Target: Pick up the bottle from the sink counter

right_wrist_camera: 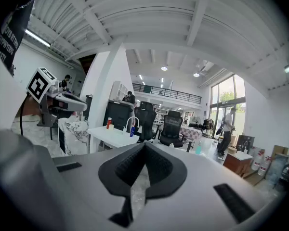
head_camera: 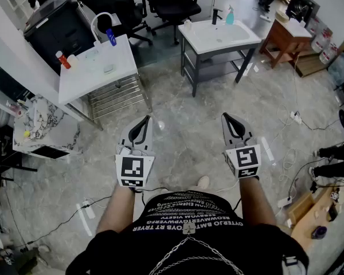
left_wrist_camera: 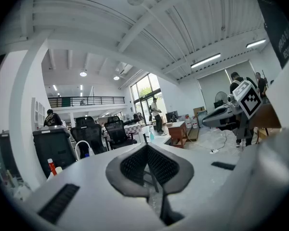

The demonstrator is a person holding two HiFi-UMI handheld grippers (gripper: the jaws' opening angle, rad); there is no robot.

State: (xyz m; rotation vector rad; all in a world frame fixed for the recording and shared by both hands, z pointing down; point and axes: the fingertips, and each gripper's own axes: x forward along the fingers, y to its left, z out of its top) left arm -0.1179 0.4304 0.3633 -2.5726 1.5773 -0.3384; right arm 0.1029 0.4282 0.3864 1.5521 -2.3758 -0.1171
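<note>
We stand on the marble floor (head_camera: 186, 139), well apart from the work; our left gripper (head_camera: 143, 122) and right gripper (head_camera: 230, 119) are both pressed together on nothing; the teal bottle (head_camera: 230, 17) stands at the back edge of the sink counter (head_camera: 249, 39), beside the tap (head_camera: 216, 15); from this far off it looks like light, smooth plastic, probably a sprayer; we would pinch its body below the neck, firmly.

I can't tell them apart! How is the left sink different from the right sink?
The left sink has a curved white tap and a red bottle; the right sink has a black tap and a teal spray bottle. The left sink stands on silver rails, the right sink on dark legs. Both have white tops.
</note>
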